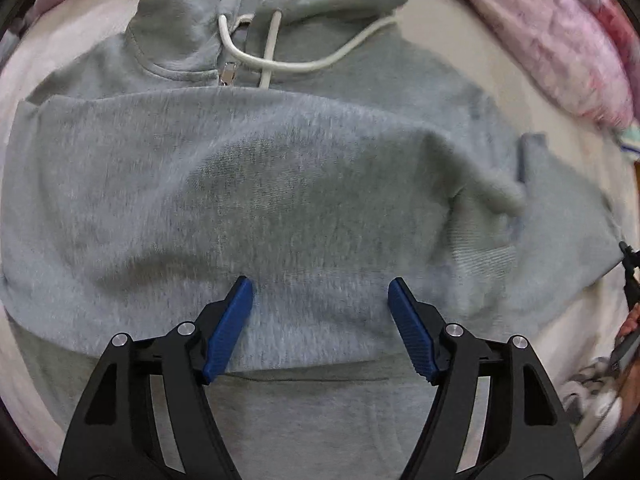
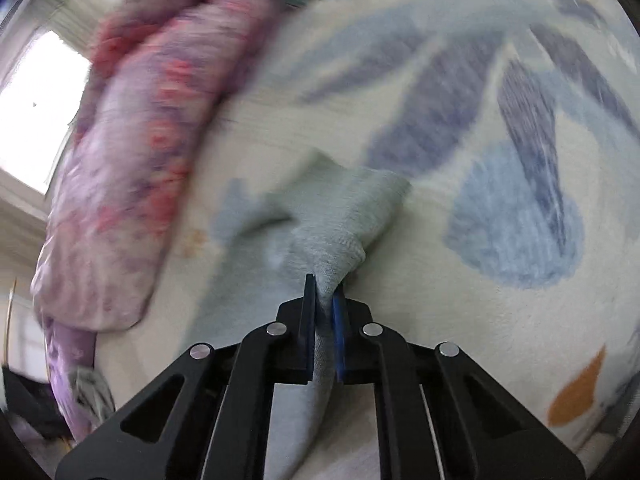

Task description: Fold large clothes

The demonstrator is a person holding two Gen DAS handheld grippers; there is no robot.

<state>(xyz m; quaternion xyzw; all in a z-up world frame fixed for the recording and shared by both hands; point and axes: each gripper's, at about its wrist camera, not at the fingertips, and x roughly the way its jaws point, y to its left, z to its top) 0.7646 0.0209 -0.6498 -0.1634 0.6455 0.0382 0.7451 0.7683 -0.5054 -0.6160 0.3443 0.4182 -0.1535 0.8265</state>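
A bed (image 2: 460,280) in leaf-print sheet bears a grey hoodie (image 1: 280,200) and, at its far edge, a pink quilt (image 2: 132,184).

We see a grey hoodie (image 1: 304,184) of soft, matt, fuzzy knit cloth, its cord (image 1: 320,65) smooth and off-white, its zip pull (image 1: 228,73) shiny metal. The left hand-held gripper (image 1: 320,292) is matt black plastic with ribbed blue pads (image 1: 230,328) and bright metal pins. The printed bedsheet (image 2: 500,152) looks like matt woven cloth; the pink quilt (image 2: 132,168) at left is soft and crinkled.
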